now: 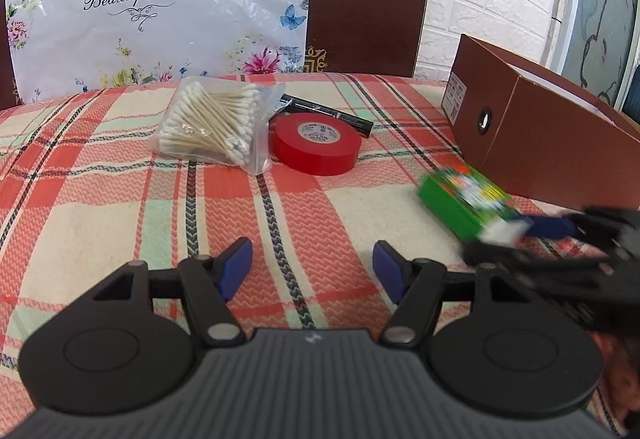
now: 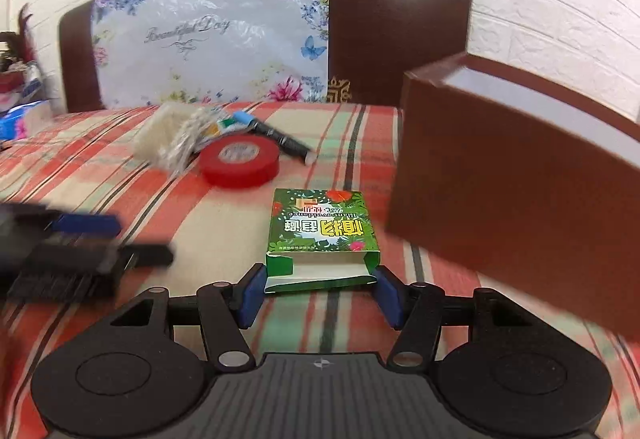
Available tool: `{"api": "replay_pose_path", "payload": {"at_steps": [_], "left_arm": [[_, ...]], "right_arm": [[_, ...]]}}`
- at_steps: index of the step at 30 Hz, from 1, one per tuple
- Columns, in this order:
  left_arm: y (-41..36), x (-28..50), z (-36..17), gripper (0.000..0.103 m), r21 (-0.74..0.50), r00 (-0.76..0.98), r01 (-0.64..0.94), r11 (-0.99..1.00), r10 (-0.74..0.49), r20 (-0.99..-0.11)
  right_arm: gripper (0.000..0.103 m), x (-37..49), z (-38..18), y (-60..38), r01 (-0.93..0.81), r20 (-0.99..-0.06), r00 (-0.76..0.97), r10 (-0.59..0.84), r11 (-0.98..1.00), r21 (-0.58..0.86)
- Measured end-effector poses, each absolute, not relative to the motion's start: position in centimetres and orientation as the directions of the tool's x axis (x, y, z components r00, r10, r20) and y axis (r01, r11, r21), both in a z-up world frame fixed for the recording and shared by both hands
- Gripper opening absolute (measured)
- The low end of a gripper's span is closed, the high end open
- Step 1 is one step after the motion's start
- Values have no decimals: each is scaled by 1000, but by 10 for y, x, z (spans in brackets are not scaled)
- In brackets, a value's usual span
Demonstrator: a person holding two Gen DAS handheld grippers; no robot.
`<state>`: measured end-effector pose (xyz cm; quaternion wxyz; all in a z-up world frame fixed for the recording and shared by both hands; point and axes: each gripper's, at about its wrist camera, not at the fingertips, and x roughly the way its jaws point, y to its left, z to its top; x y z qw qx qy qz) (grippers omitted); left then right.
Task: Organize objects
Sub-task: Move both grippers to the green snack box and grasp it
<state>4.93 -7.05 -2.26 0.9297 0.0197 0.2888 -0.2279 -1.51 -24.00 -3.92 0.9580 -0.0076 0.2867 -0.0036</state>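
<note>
The right gripper (image 2: 319, 289) has its blue pads on both sides of the small green cardboard box (image 2: 323, 235), touching its open end, so it looks clamped on it. That box lies just beside the big brown cardboard box (image 2: 512, 175), probably where it should go. The left gripper (image 1: 312, 271) waits with fingers apart, holding nothing. The red tape roll (image 1: 316, 145) lies farther from the brown box.

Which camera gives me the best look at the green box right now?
Right wrist view: the green box sits sharp and centred, its torn end between the right gripper pads. The left wrist view shows the box blurred, far right, beside the brown box.
</note>
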Motion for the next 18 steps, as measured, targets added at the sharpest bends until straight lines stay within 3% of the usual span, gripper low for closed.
{"api": "replay_pose_path", "payload": {"at_steps": [4, 6, 7, 10, 18], "left_arm": [[-72, 50, -23, 71, -90, 724, 440, 893, -413, -552], [-77, 50, -22, 74, -68, 719, 446, 893, -402, -566], [-81, 49, -21, 75, -47, 718, 447, 893, -390, -576], [-91, 47, -14, 76, -60, 686, 461, 885, -398, -609], [-115, 37, 5, 76, -388, 464, 492, 779, -612, -640]], "right_arm": [[58, -70, -40, -250, 23, -546, 838, -21, 1000, -4], [89, -86, -40, -256, 42, -546, 837, -25, 999, 18], [92, -91, -40, -259, 48, -544, 839, -23, 998, 31], [90, -93, -42, -261, 54, -552, 834, -20, 998, 44], [87, -93, -41, -261, 11, -554, 832, -11, 1000, -3]]}}
